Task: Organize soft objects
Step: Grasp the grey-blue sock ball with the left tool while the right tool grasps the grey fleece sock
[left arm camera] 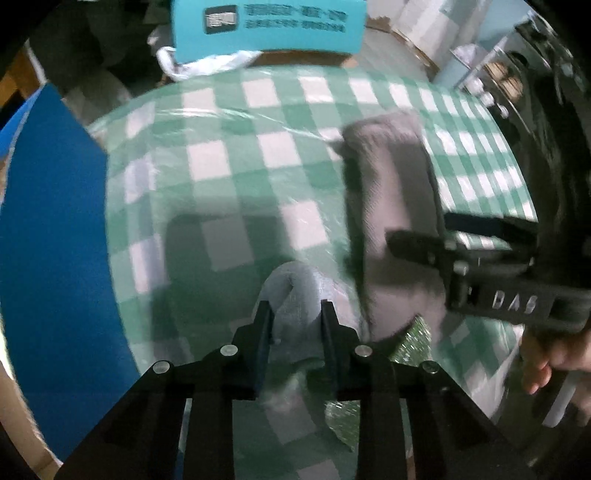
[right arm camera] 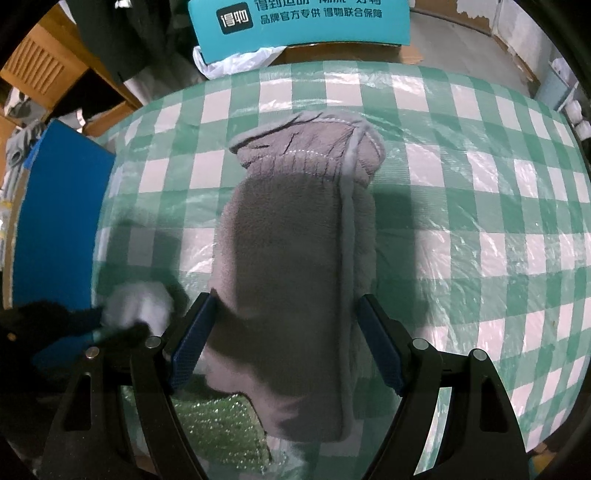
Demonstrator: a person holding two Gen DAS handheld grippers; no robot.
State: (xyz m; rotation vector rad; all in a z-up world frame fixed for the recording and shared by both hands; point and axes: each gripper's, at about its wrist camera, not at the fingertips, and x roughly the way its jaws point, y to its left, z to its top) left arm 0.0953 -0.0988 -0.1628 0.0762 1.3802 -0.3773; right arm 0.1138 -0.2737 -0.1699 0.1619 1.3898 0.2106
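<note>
On a table (right arm camera: 480,206) spread with a green-and-white checked cloth under clear plastic, the left gripper (left arm camera: 295,314) is clamped on a small pale grey cloth (left arm camera: 299,295), the bunched fabric rising between its two fingers just above the tabletop. Immediately to its right, the right gripper (right arm camera: 286,314) stands spread wide, its blue-padded fingers (right arm camera: 192,339) flanking the near end of a long grey fleece mitten (right arm camera: 295,258) without clearly pressing it; the left pad sits at the mitten's edge, the right pad just apart. The mitten lies flat, lengthwise away from the right gripper, its gathered cuff at the far end. Its near end overlaps a glittery green scouring pad (right arm camera: 218,428) lying on the cloth below the right gripper. Seen from the left side, the right gripper (left arm camera: 424,236) hovers over the mitten (left arm camera: 391,192), a bare hand (left arm camera: 550,354) on its handle. A blue board (right arm camera: 55,214) lies along the table's left edge. Beyond the far edge sit a teal printed box (right arm camera: 299,26) and a white plastic bag (right arm camera: 236,61).
</note>
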